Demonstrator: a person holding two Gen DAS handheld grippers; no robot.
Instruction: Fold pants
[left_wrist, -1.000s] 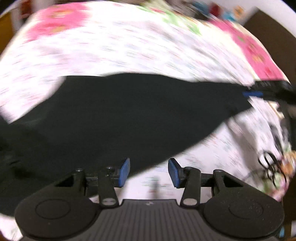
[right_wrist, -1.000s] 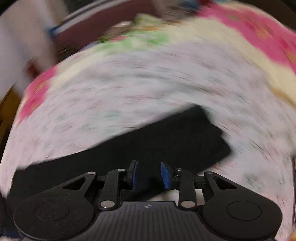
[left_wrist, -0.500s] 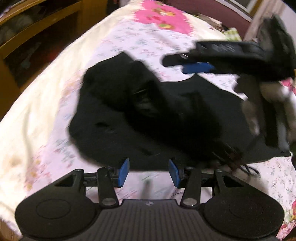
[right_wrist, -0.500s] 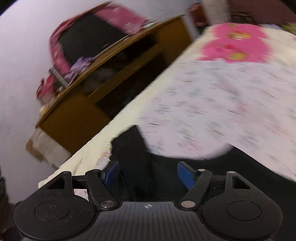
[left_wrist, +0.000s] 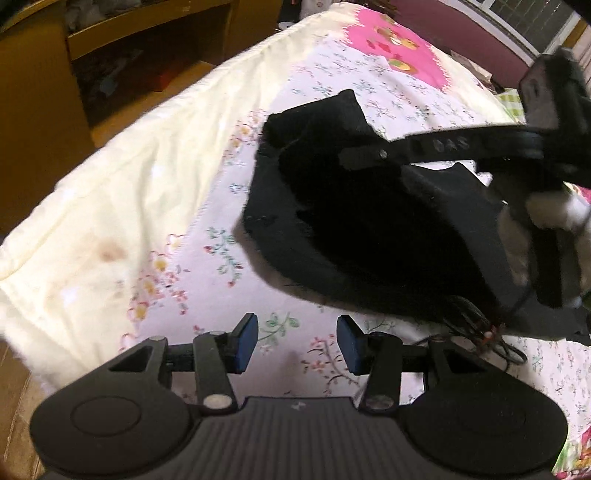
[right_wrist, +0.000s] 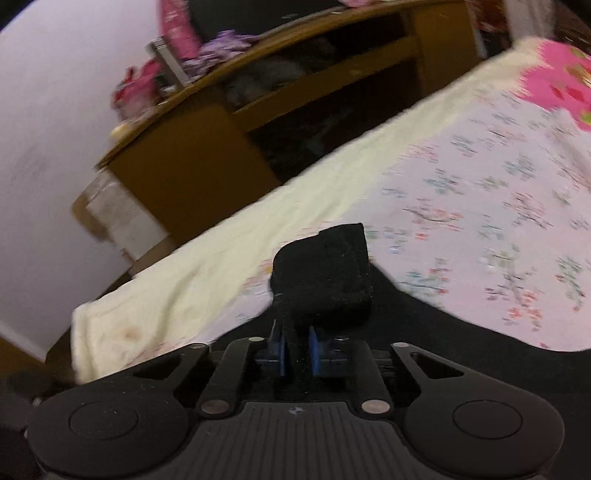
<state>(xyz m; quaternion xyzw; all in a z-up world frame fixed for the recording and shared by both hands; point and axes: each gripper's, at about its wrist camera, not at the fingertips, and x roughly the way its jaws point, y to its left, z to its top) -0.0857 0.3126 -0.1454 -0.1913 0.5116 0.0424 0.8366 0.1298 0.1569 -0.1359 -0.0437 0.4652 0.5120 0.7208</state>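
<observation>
pants (left_wrist: 369, 229), black, lie bunched on the flowered bedspread (left_wrist: 184, 280) across the centre and right of the left wrist view, one cuffed end sticking up toward the upper middle. judging by that heap, folding is only partly along: layers are doubled over but edges are not lined up, and squaring and flattening remain.

nearest in the left wrist view, the left gripper (left_wrist: 295, 341) hangs at the bottom of the frame with its blue pads parted and nothing between them, only bedspread beneath; the cloth lies just beyond them.

the right gripper (right_wrist: 295, 349), low in the middle of its own view, has just been closing and is now clenched on a fold of the pants, the cuff rising just above the pads. farther off, a wooden shelf unit (right_wrist: 295, 122) fills the upper left.
</observation>
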